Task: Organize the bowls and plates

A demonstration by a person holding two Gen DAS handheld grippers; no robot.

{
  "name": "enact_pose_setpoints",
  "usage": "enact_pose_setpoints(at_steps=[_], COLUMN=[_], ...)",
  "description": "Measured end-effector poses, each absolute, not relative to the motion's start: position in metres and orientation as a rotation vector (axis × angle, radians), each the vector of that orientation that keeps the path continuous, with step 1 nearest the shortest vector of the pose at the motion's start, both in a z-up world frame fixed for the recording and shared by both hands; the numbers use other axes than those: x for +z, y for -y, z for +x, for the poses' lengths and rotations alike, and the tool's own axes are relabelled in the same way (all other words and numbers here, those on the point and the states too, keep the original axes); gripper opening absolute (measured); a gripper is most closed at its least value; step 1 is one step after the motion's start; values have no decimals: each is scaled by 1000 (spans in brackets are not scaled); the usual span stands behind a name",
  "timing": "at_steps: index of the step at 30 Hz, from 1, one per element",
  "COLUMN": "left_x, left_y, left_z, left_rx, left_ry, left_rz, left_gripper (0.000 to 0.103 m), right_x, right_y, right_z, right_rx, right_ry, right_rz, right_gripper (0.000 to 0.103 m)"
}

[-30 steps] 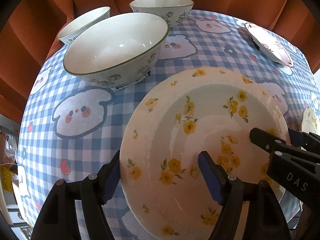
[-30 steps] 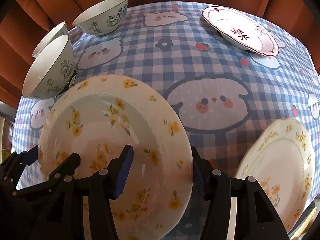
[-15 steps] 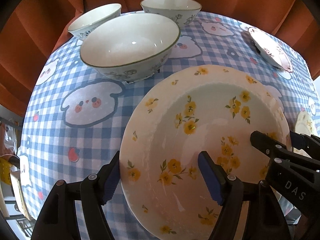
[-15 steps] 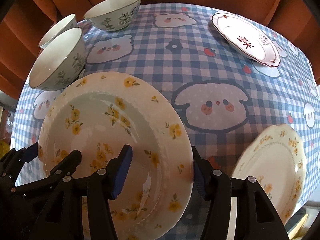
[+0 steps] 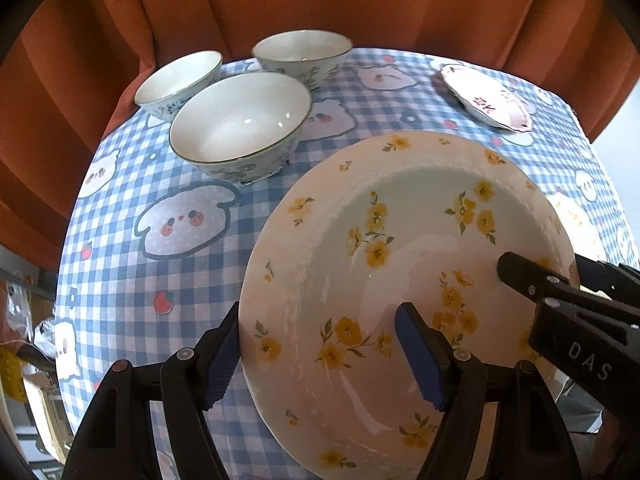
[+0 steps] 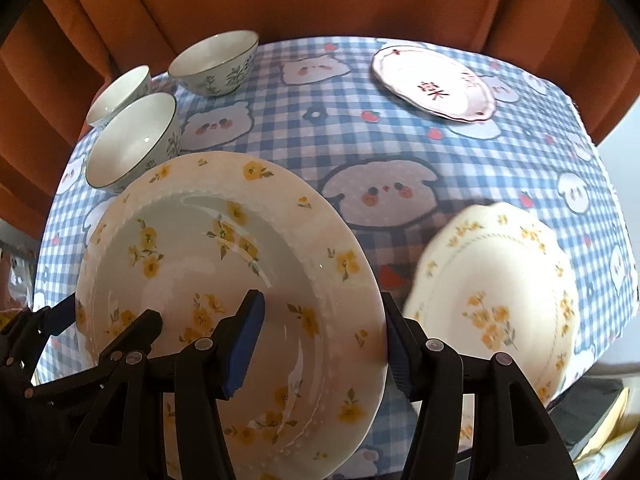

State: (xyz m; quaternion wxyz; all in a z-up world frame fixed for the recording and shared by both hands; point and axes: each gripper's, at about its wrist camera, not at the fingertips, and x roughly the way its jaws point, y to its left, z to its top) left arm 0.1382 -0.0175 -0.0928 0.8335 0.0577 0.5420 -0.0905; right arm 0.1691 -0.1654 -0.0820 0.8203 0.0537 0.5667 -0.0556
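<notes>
While "DAS" marks one claw point(image 5: 588, 360), both claws grip the floral plate point(image 5: 400, 240) (opposite rims).

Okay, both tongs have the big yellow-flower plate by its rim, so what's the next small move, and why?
Probably carry the yellow-flower plate toward the scalloped floral plate and lower it there. The left tongs and right tongs each clamp opposite rims, the plate looks clear of the checked tablecloth, and the three bowls already sit grouped apart.

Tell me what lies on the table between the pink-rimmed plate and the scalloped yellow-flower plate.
Nothing but tablecloth: the right wrist view shows bare checked cloth between the pink-rimmed plate and the scalloped yellow-flower plate.
</notes>
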Motion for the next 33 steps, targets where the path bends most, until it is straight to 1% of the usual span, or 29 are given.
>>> enact_pose_setpoints(at_steps=[7,18,33], left_x=[-86,-80,-90], left_y=[42,111,205], left_z=[120,102,92], left_rx=[-176,-172,-206], left_ry=[-1135,-1128,-1116], left_rz=[120,109,95], left_gripper=[75,75,75], right_x=[-74,-65,-62], right_y=[191,257,353], right_z=[152,127,113], right_rx=[-100,-93,-125], right_ry=[-1185,-1176,-1155], right_rz=[124,121,117], right_gripper=[60,60,60])
